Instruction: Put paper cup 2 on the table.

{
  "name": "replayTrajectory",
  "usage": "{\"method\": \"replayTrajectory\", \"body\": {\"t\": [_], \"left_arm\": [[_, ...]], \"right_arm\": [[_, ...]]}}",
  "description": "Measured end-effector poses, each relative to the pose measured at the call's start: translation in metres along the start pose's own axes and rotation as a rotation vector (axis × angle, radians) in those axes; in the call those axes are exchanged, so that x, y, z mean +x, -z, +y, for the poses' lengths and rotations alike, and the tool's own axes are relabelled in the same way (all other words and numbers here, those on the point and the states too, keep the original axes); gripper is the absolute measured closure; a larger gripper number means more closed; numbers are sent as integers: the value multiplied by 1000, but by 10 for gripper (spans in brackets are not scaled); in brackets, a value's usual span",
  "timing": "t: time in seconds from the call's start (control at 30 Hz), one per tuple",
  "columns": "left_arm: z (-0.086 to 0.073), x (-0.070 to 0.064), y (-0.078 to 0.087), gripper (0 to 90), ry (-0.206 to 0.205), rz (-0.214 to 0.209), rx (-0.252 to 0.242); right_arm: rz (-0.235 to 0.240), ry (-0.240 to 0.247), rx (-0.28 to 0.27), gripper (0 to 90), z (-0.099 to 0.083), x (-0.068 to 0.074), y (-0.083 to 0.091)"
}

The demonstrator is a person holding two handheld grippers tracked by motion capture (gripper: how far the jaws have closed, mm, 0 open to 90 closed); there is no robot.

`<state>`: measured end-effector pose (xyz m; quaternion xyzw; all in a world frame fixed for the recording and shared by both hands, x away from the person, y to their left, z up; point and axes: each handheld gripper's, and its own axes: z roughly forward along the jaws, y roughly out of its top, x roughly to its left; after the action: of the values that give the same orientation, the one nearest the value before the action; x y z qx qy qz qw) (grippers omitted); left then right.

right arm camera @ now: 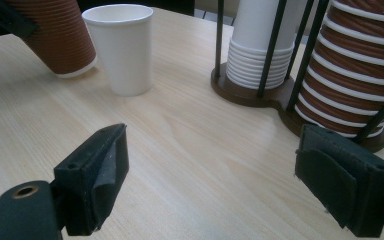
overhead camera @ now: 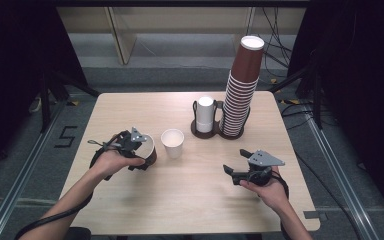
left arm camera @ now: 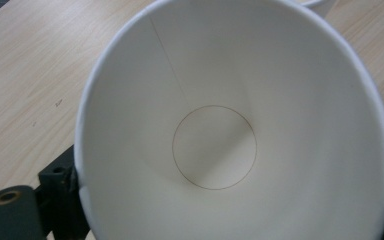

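A pale wooden table (overhead camera: 130,107) stands on a grey floor with dark curtains at either side, and from the high view we see a brown two-well cup holder (overhead camera: 203,133) near the far edge, right of centre: a short stack of white paper cups (overhead camera: 205,114) in one well, a tall leaning stack of brown ribbed cups (overhead camera: 241,90) in the other. A single white paper cup (overhead camera: 172,143) stands upright near the middle. Just beside it, toward the left edge, our left gripper (overhead camera: 139,150) holds a brown ribbed cup (overhead camera: 148,149) tilted, mouth toward the hand. Our right gripper (overhead camera: 236,167) hovers low toward the near right corner, holding nothing.

In the left gripper view we look straight down into the cup's white inside (left arm camera: 215,145), the fingers closed against its wall at both lower corners.

In the right gripper view the fingers (right arm camera: 97,175) stand wide apart above bare wood, with the brown cup (right arm camera: 55,37) tilted beside the white one (right arm camera: 122,47) and the holder (right arm camera: 250,92) at right.

We judge the step to be bringing the brown cup together with the white one. We should keep the squeeze light so the paper wall does not buckle, bring the cup upright before lowering, and centre it over the white cup. The free right gripper can steady the white cup low on its wall so it does not tip or slide.
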<state>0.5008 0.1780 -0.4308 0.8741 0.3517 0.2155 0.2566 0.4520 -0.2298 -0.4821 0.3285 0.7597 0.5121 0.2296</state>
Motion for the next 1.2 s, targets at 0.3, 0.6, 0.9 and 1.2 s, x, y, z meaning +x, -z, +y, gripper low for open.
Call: {"method": "replayTrajectory", "body": {"t": [0.3,0.6,0.9,1.2], "left_arm": [[5,6,-6,99,60,-20,45],[11,11,-13,93,86,-37,55],[19,15,-23,80,90,-46,53],[14,19,-33,0,99,-97,6]], "right_arm": [[2,18,-1,148,1,-1,0],[2,6,-9,148,0,0,0],[6,13,-2,148,1,0,0],[10,6,-4,148,0,1,-1]]}}
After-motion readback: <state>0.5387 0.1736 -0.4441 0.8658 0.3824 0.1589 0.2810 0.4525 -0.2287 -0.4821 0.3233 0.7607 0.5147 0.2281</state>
